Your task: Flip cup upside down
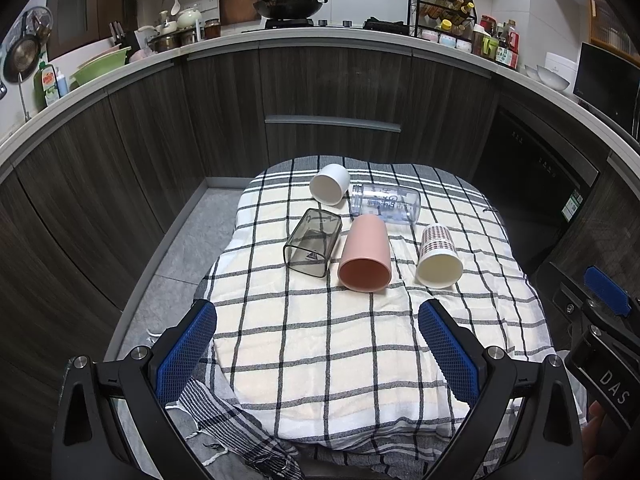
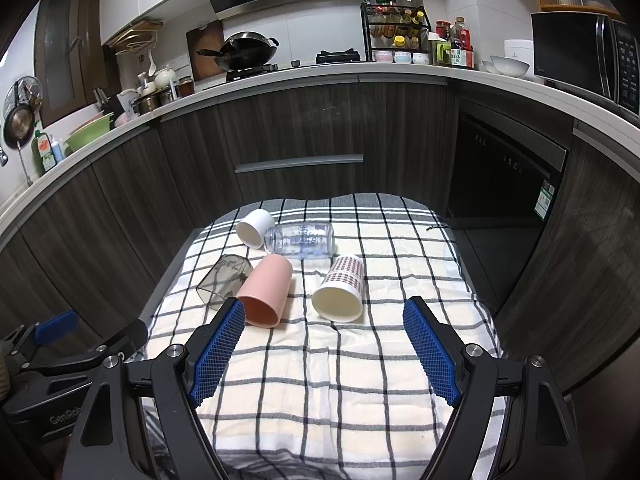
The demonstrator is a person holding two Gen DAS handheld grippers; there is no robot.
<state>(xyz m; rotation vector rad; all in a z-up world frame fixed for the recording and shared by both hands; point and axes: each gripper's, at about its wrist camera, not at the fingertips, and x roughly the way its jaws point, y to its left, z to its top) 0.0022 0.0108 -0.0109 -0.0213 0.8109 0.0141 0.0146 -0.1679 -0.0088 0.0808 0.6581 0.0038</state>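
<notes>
Lying on their sides mid-cloth (image 1: 360,344): pink cup (image 1: 365,258), patterned cup (image 1: 438,256), white cup (image 1: 330,189), smoky tumbler (image 1: 314,248), clear bottle (image 1: 386,204). Left gripper (image 1: 318,354) and right gripper (image 2: 324,354) both spread wide, gripping nothing, short of the cups.

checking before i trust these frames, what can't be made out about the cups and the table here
- Print on the clear bottle: too small and blurred in both wrist views.
- Table under the checked cloth: fully covered; its surface and edges are hidden.
- Grey clear cup: right wrist view, its near corner sits behind the right gripper's finger.
- Right gripper in the left wrist view: cut off by the frame edge.
</notes>
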